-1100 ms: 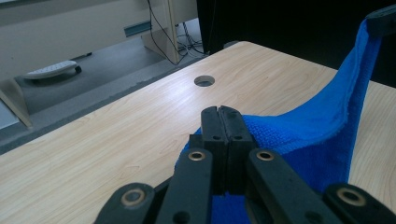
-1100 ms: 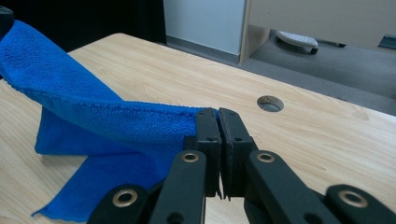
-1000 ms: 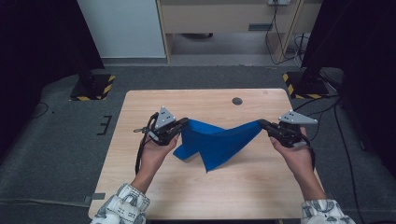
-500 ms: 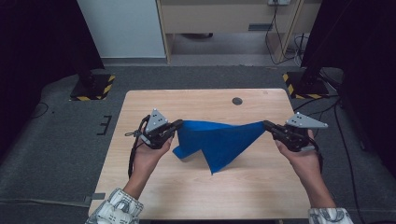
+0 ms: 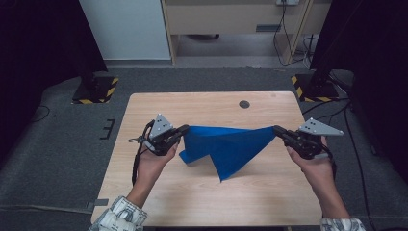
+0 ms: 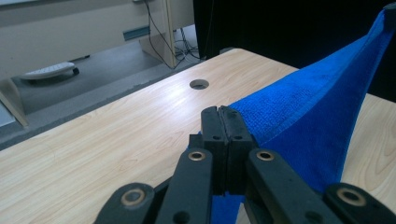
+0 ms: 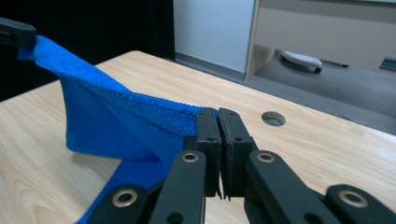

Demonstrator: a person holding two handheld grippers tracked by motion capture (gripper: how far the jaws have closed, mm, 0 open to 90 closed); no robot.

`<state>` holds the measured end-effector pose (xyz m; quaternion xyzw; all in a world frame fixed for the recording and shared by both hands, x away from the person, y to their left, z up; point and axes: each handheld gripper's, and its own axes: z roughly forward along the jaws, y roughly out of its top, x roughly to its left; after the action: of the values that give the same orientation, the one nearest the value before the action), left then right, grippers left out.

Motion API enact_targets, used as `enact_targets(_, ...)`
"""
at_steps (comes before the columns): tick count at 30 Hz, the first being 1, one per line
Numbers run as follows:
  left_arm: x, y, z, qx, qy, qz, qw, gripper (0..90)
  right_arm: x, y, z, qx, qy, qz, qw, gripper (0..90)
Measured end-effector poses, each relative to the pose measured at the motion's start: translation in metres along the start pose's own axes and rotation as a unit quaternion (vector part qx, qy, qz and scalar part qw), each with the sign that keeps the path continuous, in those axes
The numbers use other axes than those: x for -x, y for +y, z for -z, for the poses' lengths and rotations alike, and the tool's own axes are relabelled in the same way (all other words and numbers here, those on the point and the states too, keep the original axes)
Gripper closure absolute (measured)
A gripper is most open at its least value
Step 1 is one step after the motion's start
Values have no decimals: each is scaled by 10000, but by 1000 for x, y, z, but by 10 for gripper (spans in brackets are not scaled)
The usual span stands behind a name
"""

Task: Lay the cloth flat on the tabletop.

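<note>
One blue cloth (image 5: 226, 147) is stretched above the one table (image 5: 192, 197) between two grippers: a corner is clamped by the left gripper (image 5: 184, 131), another by the right gripper (image 5: 277, 130).

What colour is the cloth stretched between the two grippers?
The cloth is bright blue all over, with no pattern. The left gripper view shows it best.

I count one blue terry cloth (image 5: 226, 147), one light wooden table (image 5: 192, 108) with one round cable hole (image 5: 244, 104), two black two-jaw grippers, left (image 5: 184, 130) and right (image 5: 277, 129).
</note>
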<state>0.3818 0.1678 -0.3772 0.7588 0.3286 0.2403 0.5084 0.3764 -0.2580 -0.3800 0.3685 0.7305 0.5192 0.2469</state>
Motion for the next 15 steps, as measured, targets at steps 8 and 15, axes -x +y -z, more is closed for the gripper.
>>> enact_targets(8,12,18,16,197,-74,-53,9998,892,-3,17,20,209,-22,88,9997,876)
enact_targets(15,2,41,-1,190,7,-6,9998,892,12,33,8,50,-171,143,9997,876)
